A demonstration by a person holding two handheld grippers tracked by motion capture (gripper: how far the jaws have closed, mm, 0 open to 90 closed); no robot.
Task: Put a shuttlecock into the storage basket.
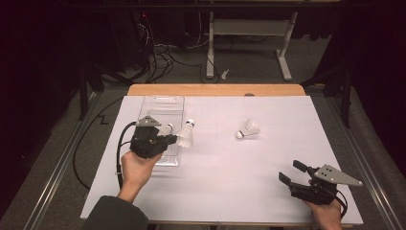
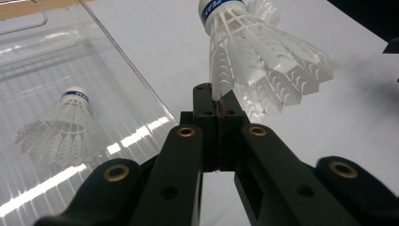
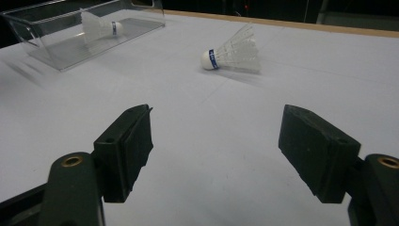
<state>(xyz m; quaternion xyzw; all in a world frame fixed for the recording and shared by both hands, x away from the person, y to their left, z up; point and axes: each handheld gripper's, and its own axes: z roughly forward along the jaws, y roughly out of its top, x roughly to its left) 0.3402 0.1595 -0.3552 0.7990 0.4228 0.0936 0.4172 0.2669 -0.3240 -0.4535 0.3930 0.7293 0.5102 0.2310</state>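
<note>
The one piece of readable lettering stands on the blue band that runs around the white cork of the shuttlecock seen in the left gripper view: white capital letters reading "PEAK", with the word cut off where the band curves away, so whether more letters follow cannot be told. The shuttlecock in the clear box and the shuttlecock on the tabletop carry the same kind of blue band, but whatever is printed on them is too small and blurred to make out.
</note>
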